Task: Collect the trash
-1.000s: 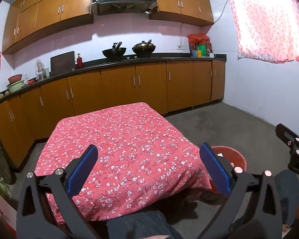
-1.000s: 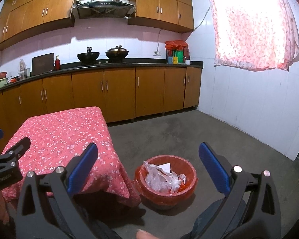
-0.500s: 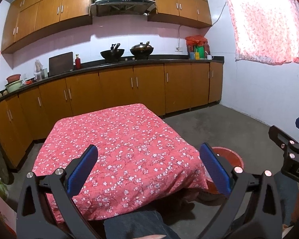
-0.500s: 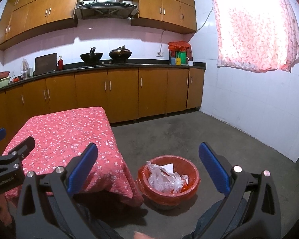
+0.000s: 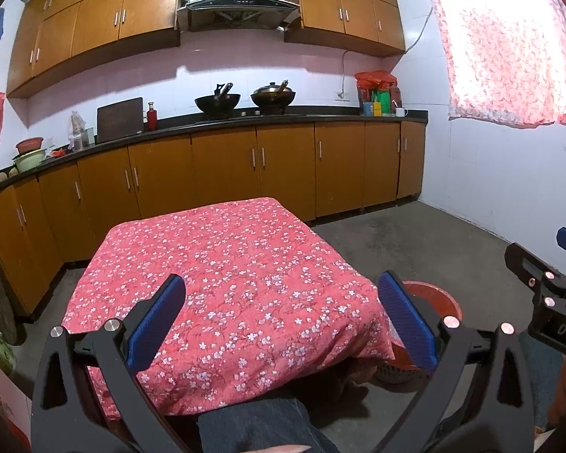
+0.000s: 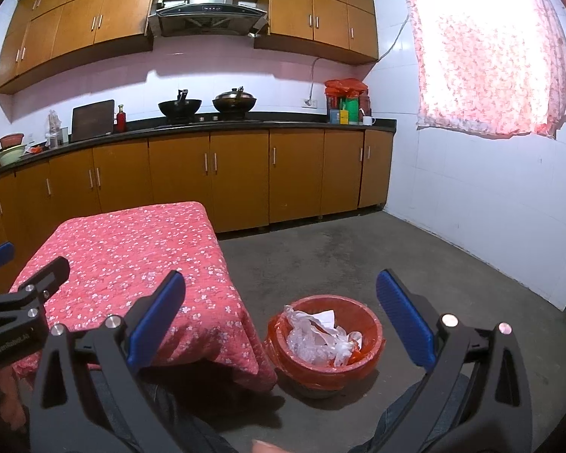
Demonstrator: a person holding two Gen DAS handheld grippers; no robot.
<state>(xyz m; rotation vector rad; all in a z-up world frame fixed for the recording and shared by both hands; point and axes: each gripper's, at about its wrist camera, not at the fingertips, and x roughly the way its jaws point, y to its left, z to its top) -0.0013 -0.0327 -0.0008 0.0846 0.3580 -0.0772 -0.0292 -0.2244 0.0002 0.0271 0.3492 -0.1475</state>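
Observation:
A red trash bin with a red liner stands on the floor right of the table; crumpled clear plastic and white paper lie inside it. In the left wrist view only the bin's rim shows behind the table corner. My left gripper is open and empty, held above the near edge of the table. My right gripper is open and empty, above and in front of the bin. The right gripper's body shows at the right edge of the left wrist view.
A low table under a red flowered cloth fills the near left. Wooden cabinets and a dark counter with two woks run along the back wall. Grey concrete floor lies beyond the bin. My knees are below both grippers.
Both grippers have tilted up and drifted slightly; the table and bin sit a little lower in view. Both stay open and empty.

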